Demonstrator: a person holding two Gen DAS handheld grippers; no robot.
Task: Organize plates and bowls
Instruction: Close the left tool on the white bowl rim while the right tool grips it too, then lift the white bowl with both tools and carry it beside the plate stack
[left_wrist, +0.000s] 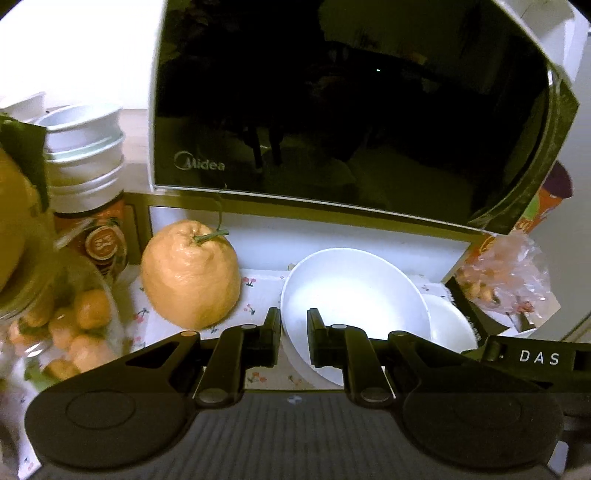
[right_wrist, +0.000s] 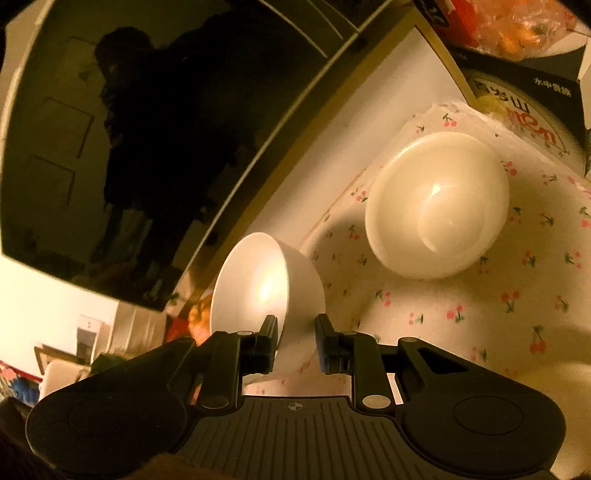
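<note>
In the left wrist view my left gripper (left_wrist: 294, 314) is shut on the near rim of a white bowl (left_wrist: 354, 291), one finger outside and one inside. A smaller white bowl (left_wrist: 452, 325) sits just behind it on the right. The black body of my right gripper (left_wrist: 532, 358) reaches in beside that one. In the right wrist view my right gripper (right_wrist: 295, 321) is shut on the wall of a tilted white bowl (right_wrist: 258, 284). Another white bowl (right_wrist: 436, 203) rests on the cherry-print cloth (right_wrist: 517, 295). I cannot tell which bowl matches which across the views.
A white microwave (left_wrist: 332, 110) with a dark door overhangs the bowls. A large orange citrus fruit (left_wrist: 190, 275) stands left of them, beside jars (left_wrist: 85, 173) and a glass jar of small oranges (left_wrist: 70, 332). On the right are a printed box (right_wrist: 524, 110) and a bag of fruit (left_wrist: 506, 277).
</note>
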